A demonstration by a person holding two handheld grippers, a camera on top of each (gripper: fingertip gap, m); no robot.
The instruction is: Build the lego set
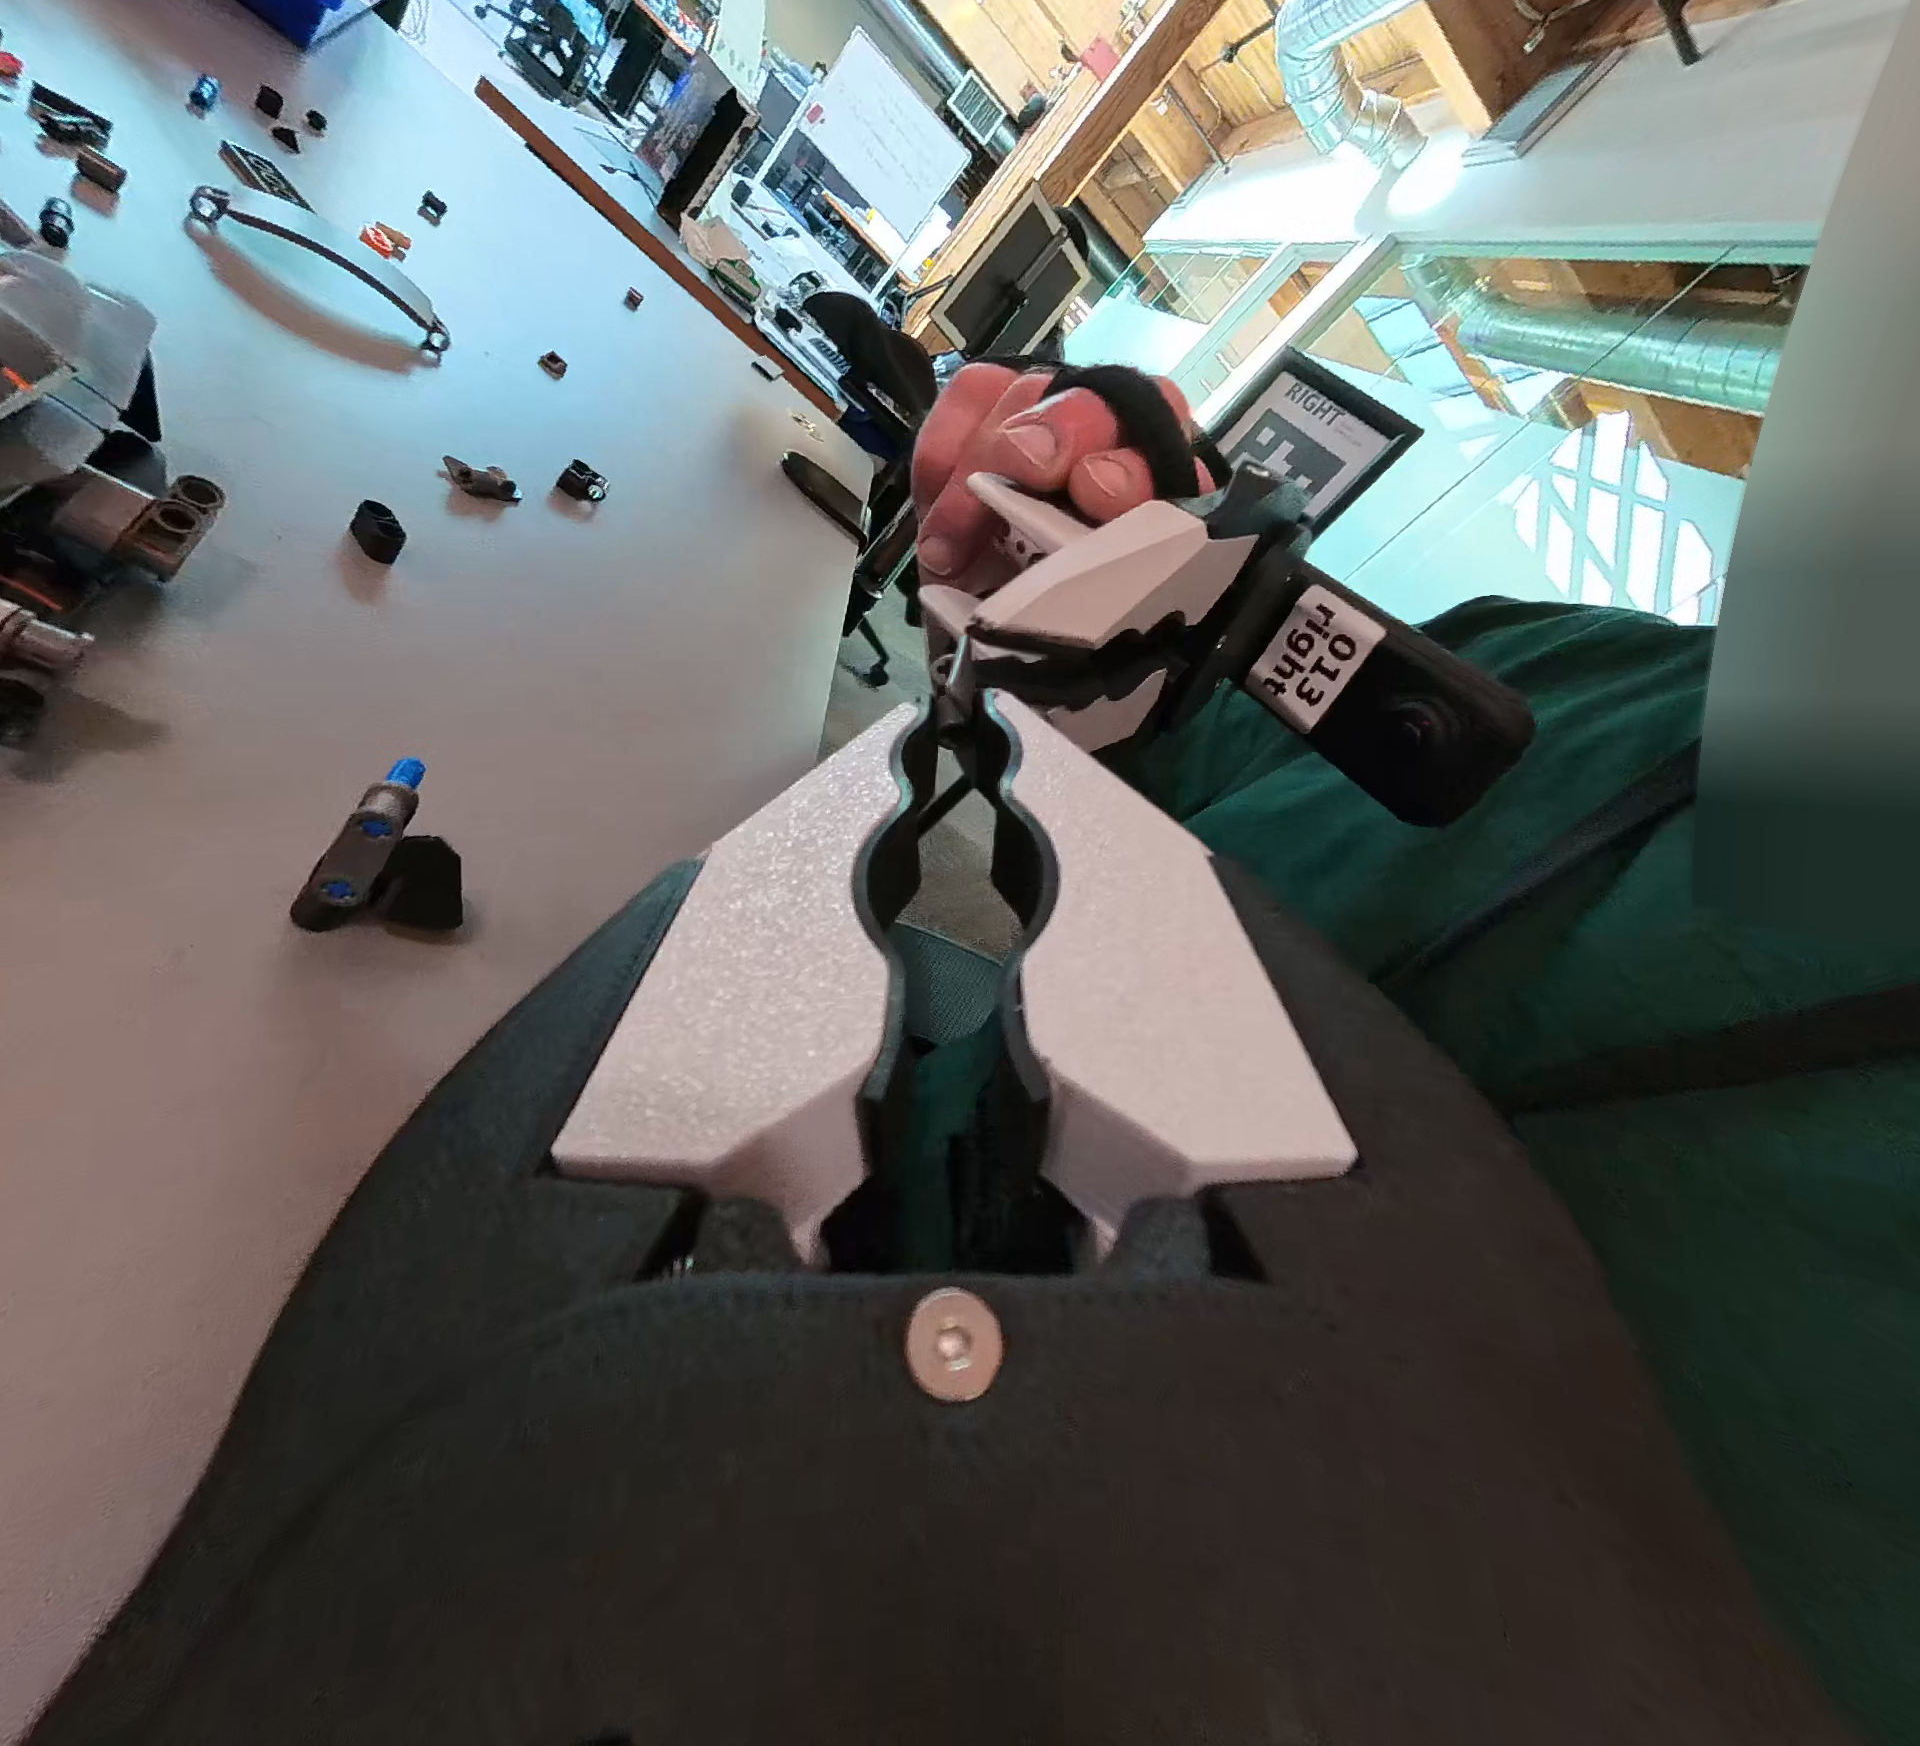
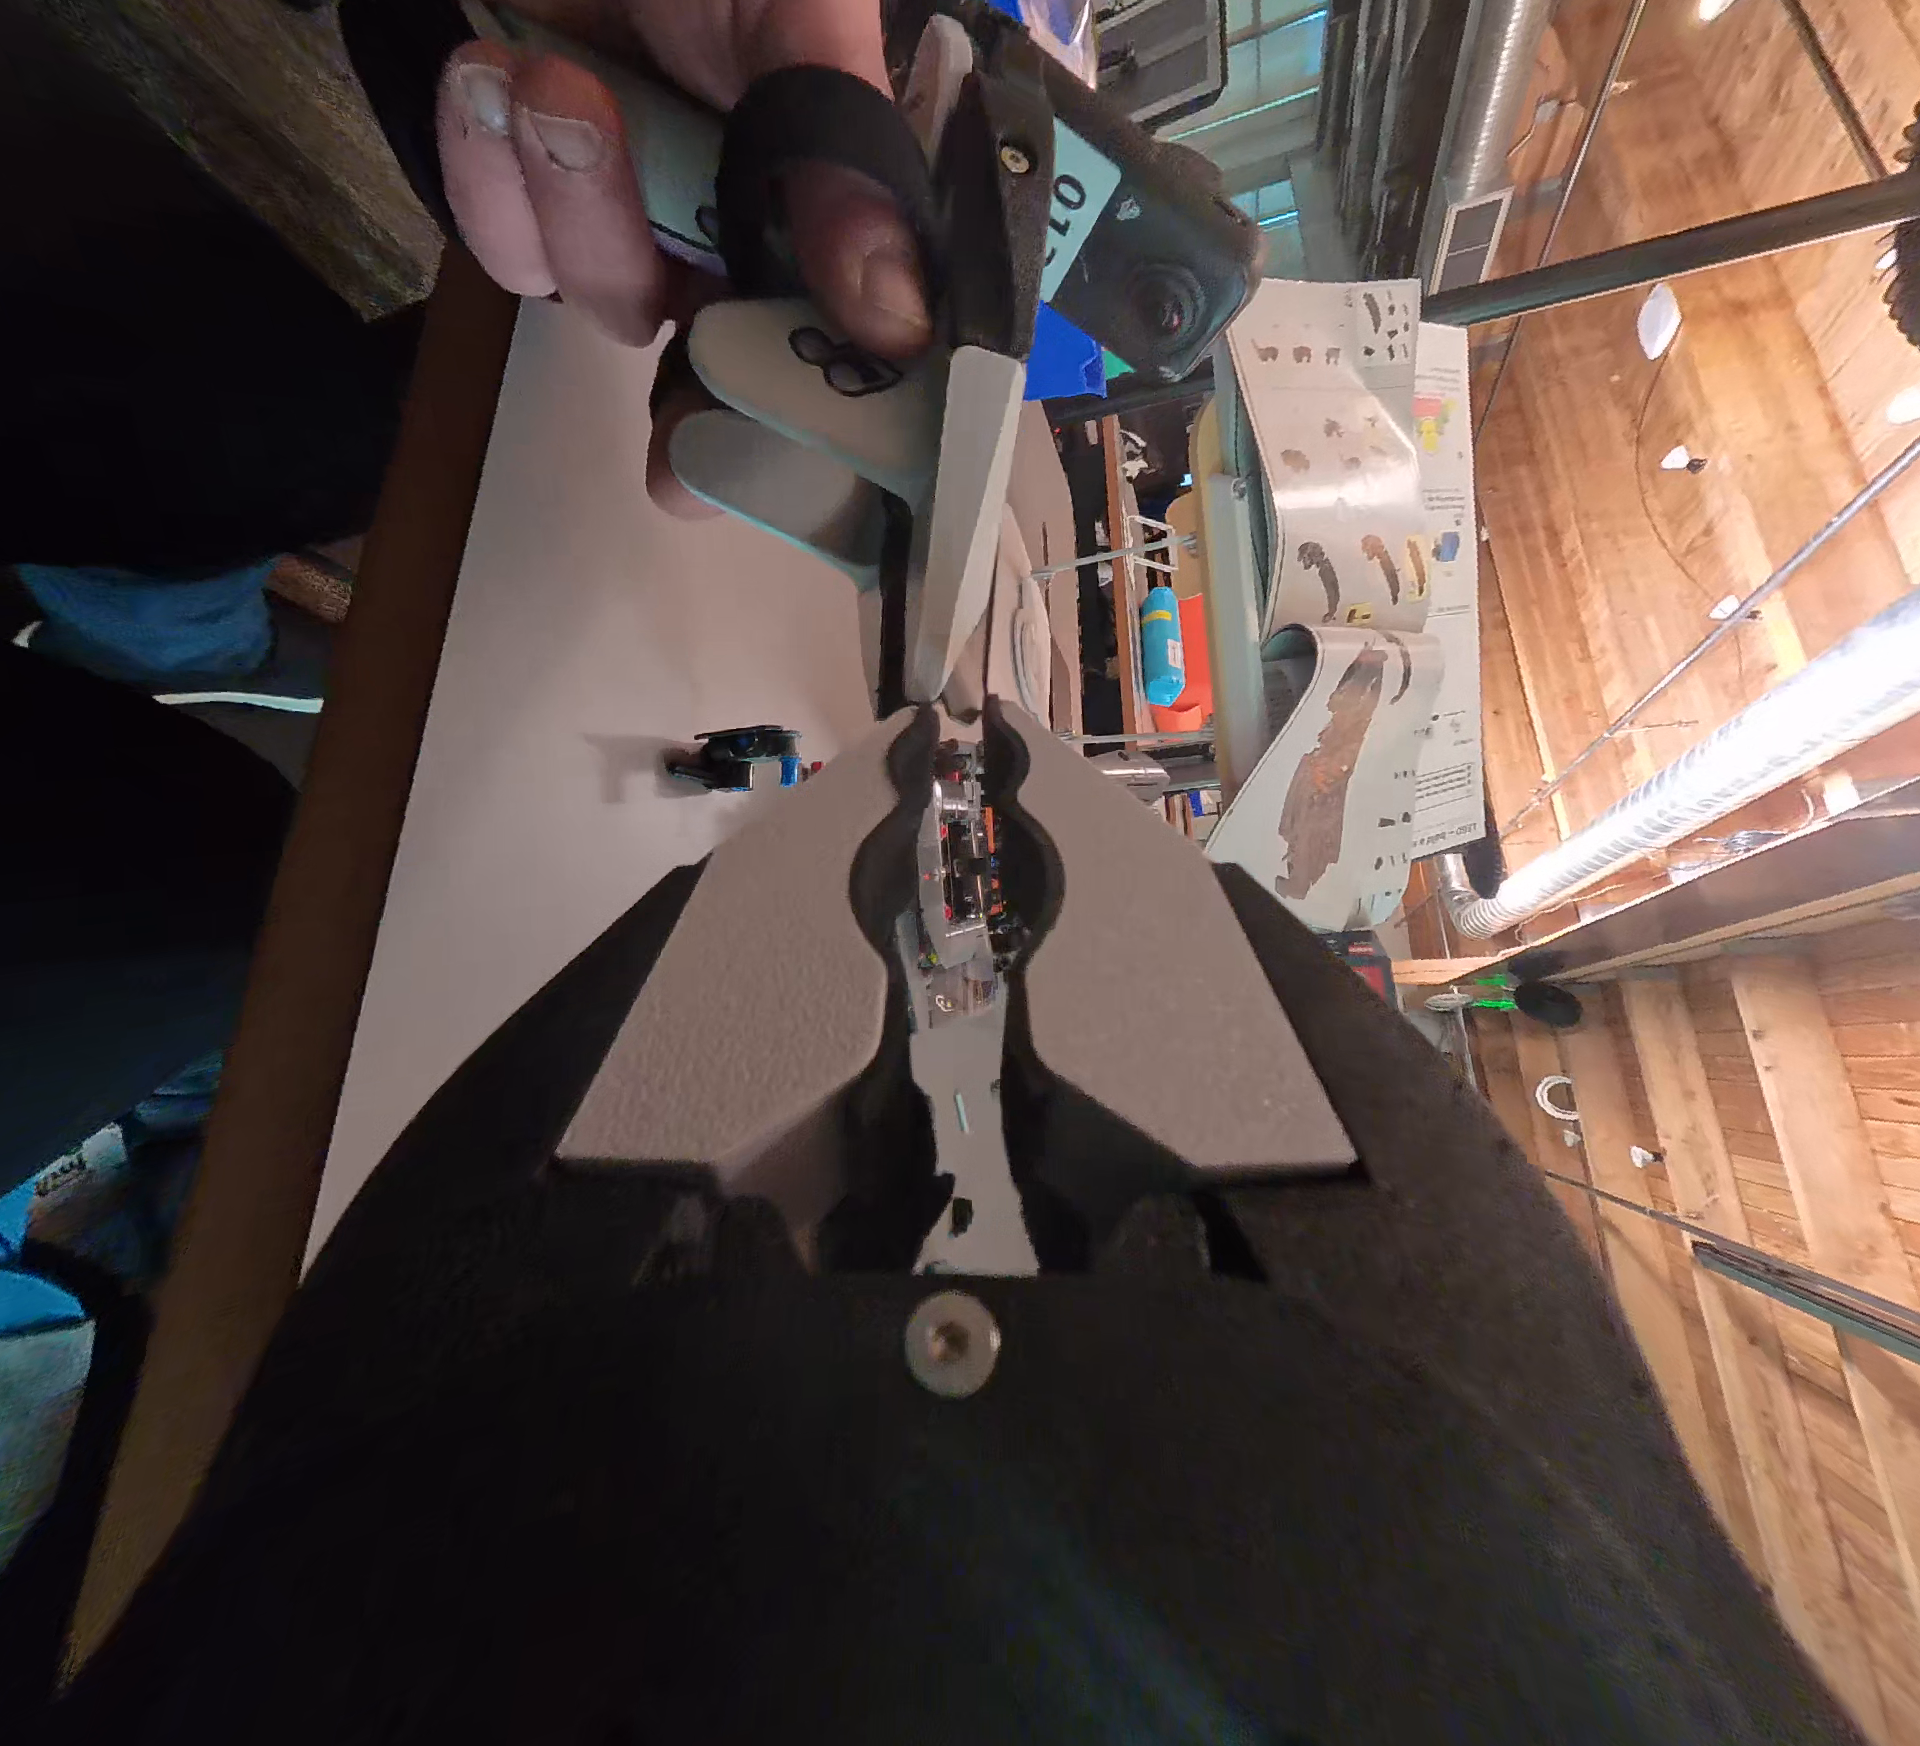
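Left gripper [image 1: 958,722] pinching a thin dark piece [image 1: 951,673], right gripper [image 1: 971,631] tips meeting it, seemingly clamped too, loose parts [image 1: 379,849] on table [image 1: 582,657]

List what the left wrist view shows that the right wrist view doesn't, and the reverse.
Left view only: loose lego pieces scattered on the white table, and a curved dark strip. Right view only: the folded instruction sheet and the partly built grey model seen between its tongs. Both: the two tongs meeting tip to tip, left and right, around a small dark part.
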